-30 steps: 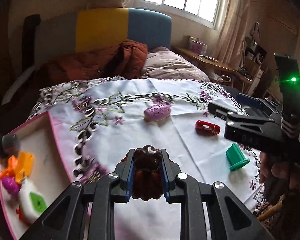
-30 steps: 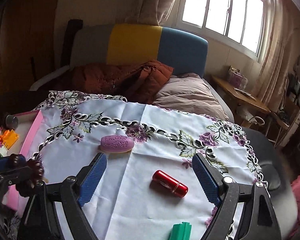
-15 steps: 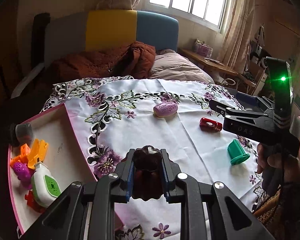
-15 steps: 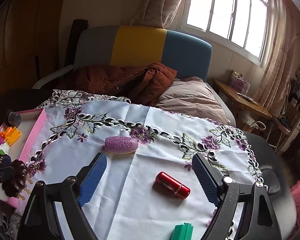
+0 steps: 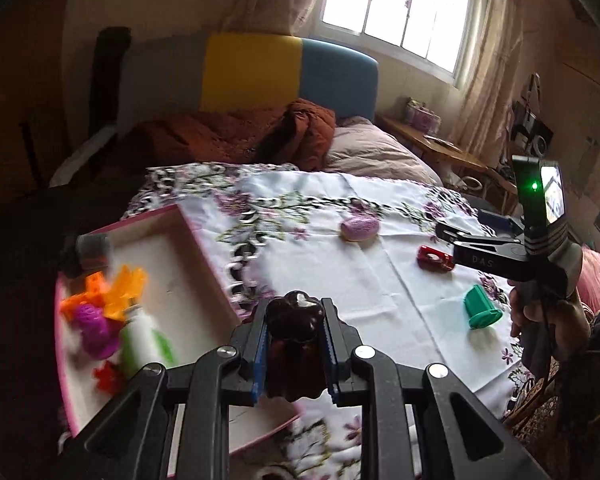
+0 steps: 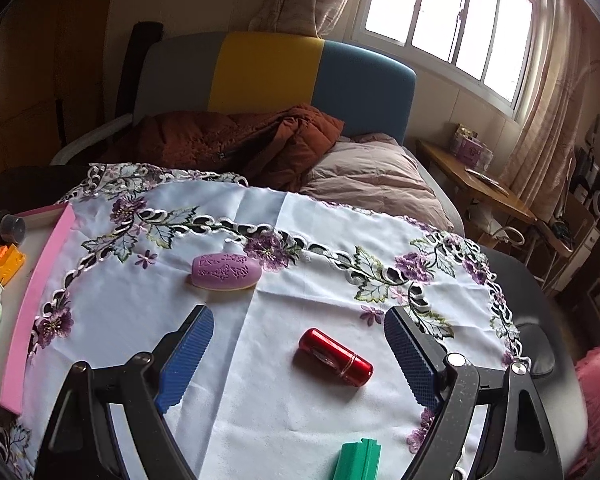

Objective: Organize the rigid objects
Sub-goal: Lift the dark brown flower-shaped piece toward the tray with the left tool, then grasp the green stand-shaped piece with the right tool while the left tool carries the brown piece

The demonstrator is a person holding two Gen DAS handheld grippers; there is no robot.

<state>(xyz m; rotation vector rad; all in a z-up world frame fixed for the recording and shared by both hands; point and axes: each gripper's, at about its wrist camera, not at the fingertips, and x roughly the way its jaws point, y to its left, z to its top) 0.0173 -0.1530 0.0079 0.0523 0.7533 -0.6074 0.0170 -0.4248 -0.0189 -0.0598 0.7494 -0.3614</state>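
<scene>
The left claw (image 5: pixel 296 344) is clamped on a dark brown fluted mould (image 5: pixel 296 320), held upright between the blue pads with its long axis running along the fingers and its lobed end pointing away from the camera. It hangs over the near right edge of the pink-rimmed tray (image 5: pixel 204 252), which lies at the left of the desk. The right claw (image 6: pixel 298 356) stands wide with nothing between its pads, above the red tube (image 6: pixel 335 356), which lies on its side on the embroidered cloth (image 6: pixel 300 240), its long axis slanting from far left to near right. The purple oval piece (image 6: pixel 226 272) lies farther off, long axis left to right.

Only the left wrist view shows the whole green piece (image 5: pixel 482 307), its flared end nearest, and the tray's blurred contents. The right wrist view shows just the green piece's top at its lower edge.
</scene>
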